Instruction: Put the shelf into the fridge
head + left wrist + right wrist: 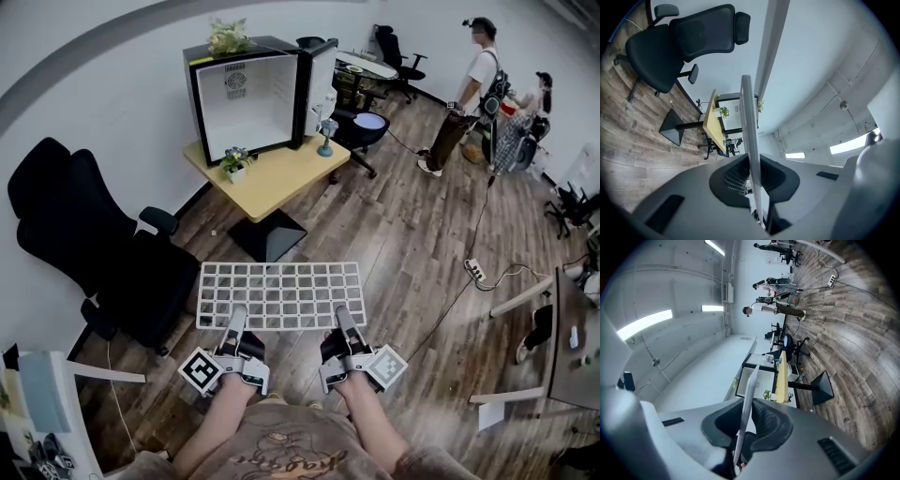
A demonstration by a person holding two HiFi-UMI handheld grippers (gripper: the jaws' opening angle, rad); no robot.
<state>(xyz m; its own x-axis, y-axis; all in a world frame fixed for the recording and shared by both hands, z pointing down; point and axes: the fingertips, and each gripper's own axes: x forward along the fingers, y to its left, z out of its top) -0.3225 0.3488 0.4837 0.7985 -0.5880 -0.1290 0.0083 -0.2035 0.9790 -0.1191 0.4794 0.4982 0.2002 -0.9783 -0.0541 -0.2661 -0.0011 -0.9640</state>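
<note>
A white wire-grid shelf (279,294) is held level above the wooden floor in the head view. My left gripper (235,323) is shut on its near edge at the left, my right gripper (344,322) shut on the near edge at the right. The left gripper view shows the shelf (751,140) edge-on between the jaws; the right gripper view shows the shelf (746,404) the same way. The small black fridge (251,96) stands open on a yellow table (272,175) well ahead, its white inside bare. The fridge (757,375) also shows beyond the shelf.
A black office chair (89,253) stands at the left, close to the shelf. On the table are a small potted plant (234,164) and a blue figurine (326,134). Two people (483,70) stand at the far right. A power strip (475,271) and cable lie on the floor.
</note>
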